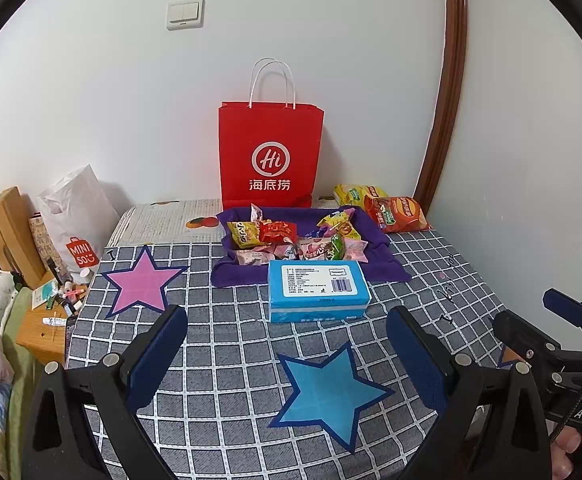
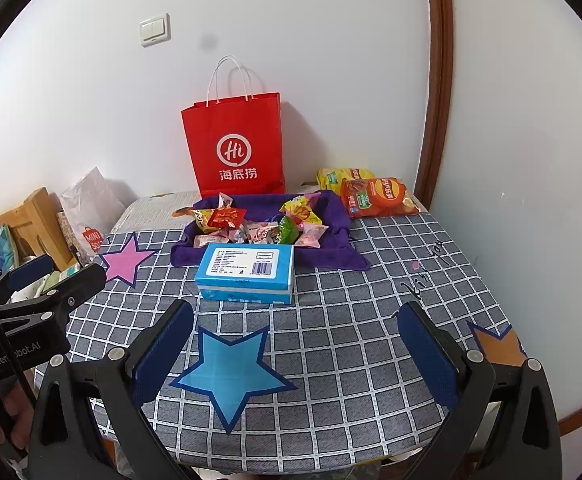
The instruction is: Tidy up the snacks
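In the purple tray [image 1: 375,236] (cloth-lined): snack packets [image 1: 291,242].

Small snack packs [image 1: 297,242], pink, yellow, red, green, heaped loose in purple cloth tray [image 1: 375,236]. Two chip bags behind tray at right, lying flat: red one [image 1: 397,213] in front, yellow one [image 1: 357,194] behind, maybe overlapping.
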{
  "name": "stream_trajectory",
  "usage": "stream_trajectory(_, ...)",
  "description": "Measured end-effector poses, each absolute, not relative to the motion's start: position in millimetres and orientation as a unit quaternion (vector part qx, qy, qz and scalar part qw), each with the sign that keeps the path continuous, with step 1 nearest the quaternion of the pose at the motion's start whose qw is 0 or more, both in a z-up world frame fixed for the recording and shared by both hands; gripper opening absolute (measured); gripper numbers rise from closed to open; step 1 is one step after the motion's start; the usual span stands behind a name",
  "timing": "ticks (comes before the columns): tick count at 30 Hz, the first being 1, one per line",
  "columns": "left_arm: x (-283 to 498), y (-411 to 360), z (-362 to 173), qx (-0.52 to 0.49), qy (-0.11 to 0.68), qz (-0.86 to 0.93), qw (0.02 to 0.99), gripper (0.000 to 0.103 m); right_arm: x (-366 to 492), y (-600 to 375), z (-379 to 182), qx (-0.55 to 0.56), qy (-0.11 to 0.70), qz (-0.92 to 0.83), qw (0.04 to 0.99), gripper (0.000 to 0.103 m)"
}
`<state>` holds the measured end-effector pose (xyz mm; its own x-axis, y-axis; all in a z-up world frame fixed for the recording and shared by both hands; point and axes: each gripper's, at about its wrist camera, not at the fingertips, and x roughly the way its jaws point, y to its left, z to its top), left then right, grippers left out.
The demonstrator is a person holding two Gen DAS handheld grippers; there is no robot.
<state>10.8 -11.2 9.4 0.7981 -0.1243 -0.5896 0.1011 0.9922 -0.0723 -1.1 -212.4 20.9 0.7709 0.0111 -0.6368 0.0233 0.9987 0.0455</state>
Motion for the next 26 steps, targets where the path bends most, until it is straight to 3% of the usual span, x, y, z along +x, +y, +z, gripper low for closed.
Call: stream_trajectory(26, 13.0, -4.8, 10.2, -0.027, 0.313, -0.052, 0.948, 0.100, -3.3, -205.5, 23.2, 0.025, 0.334, -0.002, 0.942, 0.101)
